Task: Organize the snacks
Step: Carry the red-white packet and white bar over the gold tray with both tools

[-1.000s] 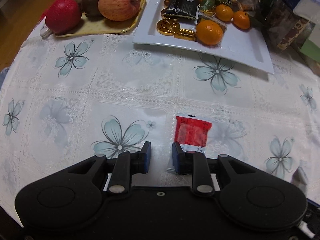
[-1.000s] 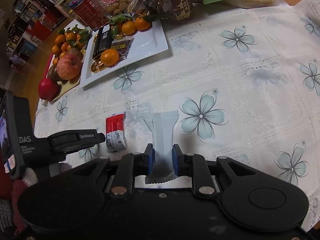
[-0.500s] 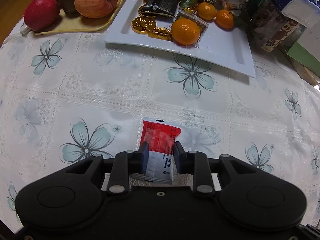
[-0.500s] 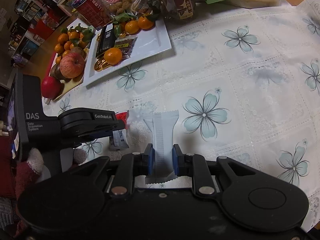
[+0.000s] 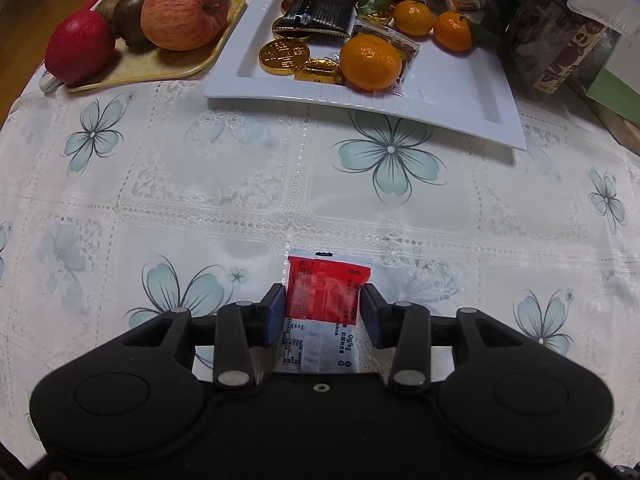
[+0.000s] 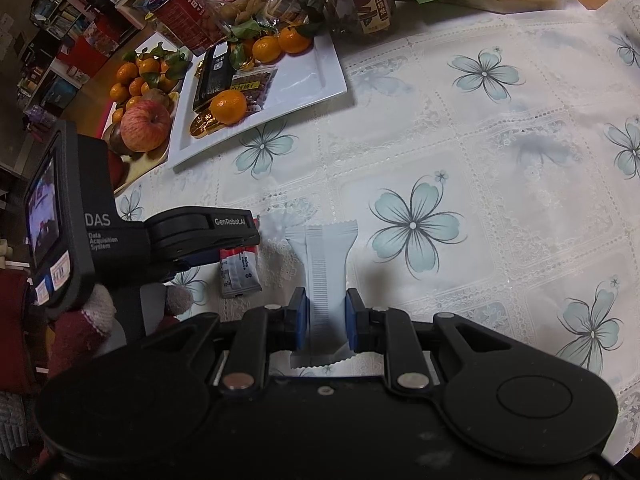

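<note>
A red-and-white snack packet lies flat on the flowered tablecloth, also seen in the right wrist view. My left gripper points down over it, its jaws opening with the packet between the blue pads; I see no pad pressing on it. My right gripper is shut on a pale white snack packet, which sticks out forward just over the cloth. Farther back stands a white rectangular plate with gold coin chocolates, a black bar and mandarins.
A yellow tray with apples and kiwis sits left of the plate. Boxes and jars crowd the back right. A gloved hand holds the left device at the table's left edge.
The left gripper has shifted right onto the red packet and spread its jaws, which now straddle it. The right gripper and its white packet have stayed put.
</note>
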The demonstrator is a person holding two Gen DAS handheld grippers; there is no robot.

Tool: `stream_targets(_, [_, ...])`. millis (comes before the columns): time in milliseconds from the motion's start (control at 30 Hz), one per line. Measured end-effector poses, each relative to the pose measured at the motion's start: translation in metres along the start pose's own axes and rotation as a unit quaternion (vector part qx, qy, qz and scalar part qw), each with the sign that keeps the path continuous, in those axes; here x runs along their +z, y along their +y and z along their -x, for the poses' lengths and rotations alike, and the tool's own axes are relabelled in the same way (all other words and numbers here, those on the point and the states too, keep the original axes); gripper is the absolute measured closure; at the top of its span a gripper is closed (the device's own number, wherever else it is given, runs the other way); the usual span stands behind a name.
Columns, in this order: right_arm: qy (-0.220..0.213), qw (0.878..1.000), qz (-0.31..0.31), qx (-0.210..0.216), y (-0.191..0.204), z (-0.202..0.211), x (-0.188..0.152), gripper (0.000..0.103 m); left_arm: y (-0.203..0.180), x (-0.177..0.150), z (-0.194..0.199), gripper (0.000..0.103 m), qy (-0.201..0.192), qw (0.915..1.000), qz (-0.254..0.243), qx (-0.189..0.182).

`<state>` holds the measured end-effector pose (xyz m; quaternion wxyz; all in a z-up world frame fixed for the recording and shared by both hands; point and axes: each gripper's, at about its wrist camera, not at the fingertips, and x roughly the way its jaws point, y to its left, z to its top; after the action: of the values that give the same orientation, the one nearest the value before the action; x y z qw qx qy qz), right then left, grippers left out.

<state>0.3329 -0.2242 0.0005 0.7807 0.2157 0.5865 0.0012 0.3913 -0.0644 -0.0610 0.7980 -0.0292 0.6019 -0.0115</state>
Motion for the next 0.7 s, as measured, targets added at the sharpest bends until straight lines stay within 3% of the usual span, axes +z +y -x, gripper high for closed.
stream_targets(200, [0.001, 1.0, 0.003, 0.001, 0.001, 0.0, 0.0, 0.082, -0.004, 0.0, -0.001, 0.052, 0.001, 0.9999, -0.013, 0.009])
stream_targets(433, [0.0, 1.0, 0.003, -0.001, 0.002, 0.0, 0.0, 0.082, -0.005, -0.002, 0.002, 0.061, 0.005, 0.9997, -0.022, 0.004])
stream_targets(700, [0.001, 1.0, 0.005, -0.002, 0.002, 0.0, 0.0, 0.082, -0.007, -0.014, 0.031, 0.061, -0.008, 0.9991, -0.039, 0.012])
